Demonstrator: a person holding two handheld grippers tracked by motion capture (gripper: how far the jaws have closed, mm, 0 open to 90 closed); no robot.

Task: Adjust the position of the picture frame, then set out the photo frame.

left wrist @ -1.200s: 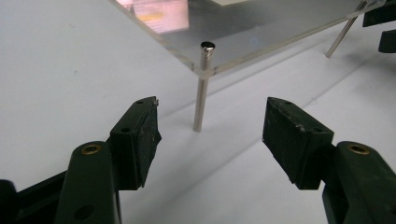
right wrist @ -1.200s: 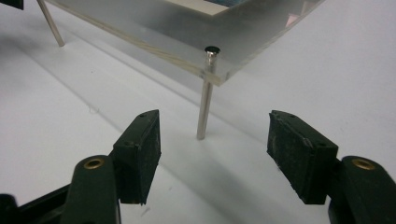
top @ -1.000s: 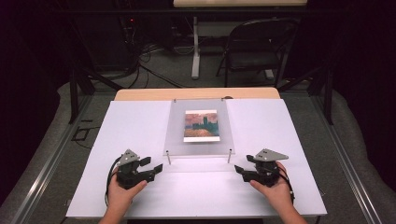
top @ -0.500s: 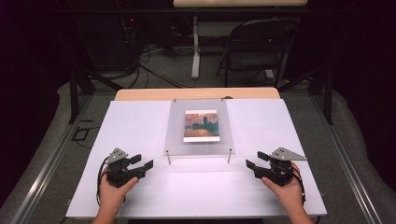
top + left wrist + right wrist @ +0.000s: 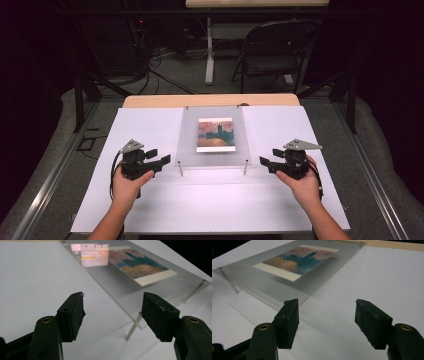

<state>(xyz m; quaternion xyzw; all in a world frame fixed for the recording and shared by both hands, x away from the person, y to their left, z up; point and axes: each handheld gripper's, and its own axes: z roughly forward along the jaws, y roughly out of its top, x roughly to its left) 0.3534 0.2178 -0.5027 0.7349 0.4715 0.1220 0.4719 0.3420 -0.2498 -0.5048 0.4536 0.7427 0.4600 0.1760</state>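
While the clear acrylic panel on metal legs (image 5: 214, 145) stands untouched, left gripper (image 5: 159, 161) and right gripper (image 5: 266, 163) flank it, jaws spread, empty.

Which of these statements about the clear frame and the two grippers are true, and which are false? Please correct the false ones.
1. The clear frame stands raised on thin metal legs. True.
2. The left gripper is shut on a frame leg. False: its jaws are open and nothing is between them.
3. A colourful picture lies inside the frame. True.
4. The right gripper holds the picture. False: its jaws are open and empty, beside the frame's near right corner.
5. The frame lies on the floor. False: it is on the white table.
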